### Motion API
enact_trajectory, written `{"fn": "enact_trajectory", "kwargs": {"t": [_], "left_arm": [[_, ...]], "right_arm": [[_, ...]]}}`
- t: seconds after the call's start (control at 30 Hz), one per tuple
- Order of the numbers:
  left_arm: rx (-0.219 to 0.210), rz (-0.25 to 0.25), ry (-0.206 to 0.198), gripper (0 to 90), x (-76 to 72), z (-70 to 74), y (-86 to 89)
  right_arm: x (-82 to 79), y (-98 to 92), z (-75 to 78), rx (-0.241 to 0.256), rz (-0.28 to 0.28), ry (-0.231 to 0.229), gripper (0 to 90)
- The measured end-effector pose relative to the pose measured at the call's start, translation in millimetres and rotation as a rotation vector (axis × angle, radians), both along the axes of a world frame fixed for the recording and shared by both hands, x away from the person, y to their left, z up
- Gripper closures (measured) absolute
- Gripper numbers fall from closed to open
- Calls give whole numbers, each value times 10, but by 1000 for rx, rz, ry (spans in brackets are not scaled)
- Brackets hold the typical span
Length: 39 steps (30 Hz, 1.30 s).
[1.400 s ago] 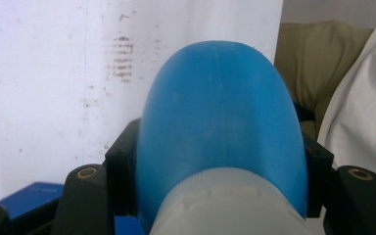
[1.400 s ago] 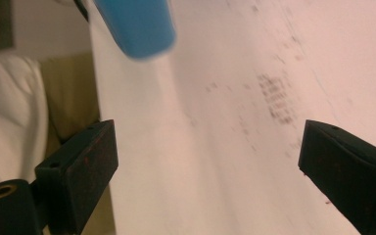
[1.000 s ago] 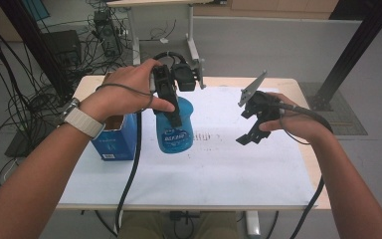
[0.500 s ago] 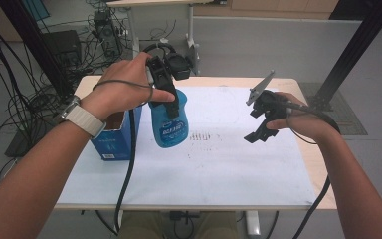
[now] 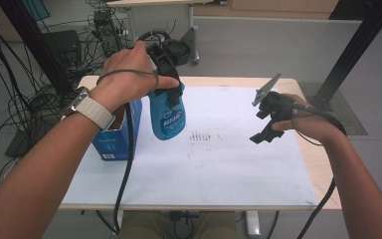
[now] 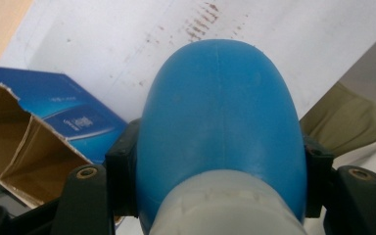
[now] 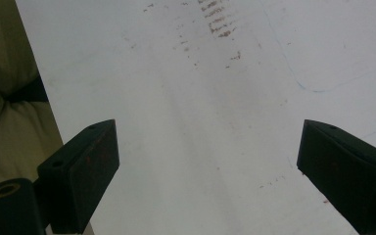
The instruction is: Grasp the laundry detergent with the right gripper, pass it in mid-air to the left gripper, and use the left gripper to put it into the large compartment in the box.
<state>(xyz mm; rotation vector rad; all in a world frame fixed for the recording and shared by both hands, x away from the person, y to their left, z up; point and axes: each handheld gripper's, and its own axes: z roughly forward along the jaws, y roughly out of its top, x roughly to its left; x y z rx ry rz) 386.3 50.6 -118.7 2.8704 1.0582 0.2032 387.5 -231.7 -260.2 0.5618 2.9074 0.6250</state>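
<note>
- Blue bottle [image 5: 166,115] — held clear of the white sheet [image 5: 214,169], just beside the blue carton [image 5: 113,140] at the table's left. Its body hangs downward from the neck, slightly tilted; a label is seen on the side facing the high view. In the left gripper view the rounded blue shoulder [image 6: 218,122] and the pale collar below it are seen from above.
- Left gripper [image 5: 168,82] — clamped on the bottle just under its collar, one black jaw on either side of the blue plastic. The narrow neck is judged to have been chosen because the shoulder below it keeps the bottle from slipping through.
- Blue carton — stood at the left edge of the sheet, its top torn open and its brown inside [image 6: 24,152] laid bare in the left gripper view. It is judged to be the place the bottle belongs to, though whether the bottle is being taken out or put in cannot be told.
- Right gripper [image 5: 267,119] — held well apart at the right, above the sheet. Its jaws are spread wide with nothing between them; bare sheet is seen through the gap. It is judged to be kept ready and out of the way.
- White sheet — marked near its middle by short brownish streaks [image 5: 204,137].
</note>
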Motion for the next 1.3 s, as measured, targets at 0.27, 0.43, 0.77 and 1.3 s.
{"fn": "enact_trajectory", "kwargs": {"t": [0.27,0.43,0.77,1.3], "left_arm": [[5,126,4,379,97,118,66],[10,197,2,378,151,176,143],[-49,333,-14,378,239,316,311],[-50,489,-33,378,353,435,631]], "right_arm": [[12,-10,-8,-25,-6,-16,86],[13,-17,-24,-37,-11,-25,90],[35,-86,-18,-36,-24,-42,94],[114,-74,-46,-39,-26,-35,94]]}}
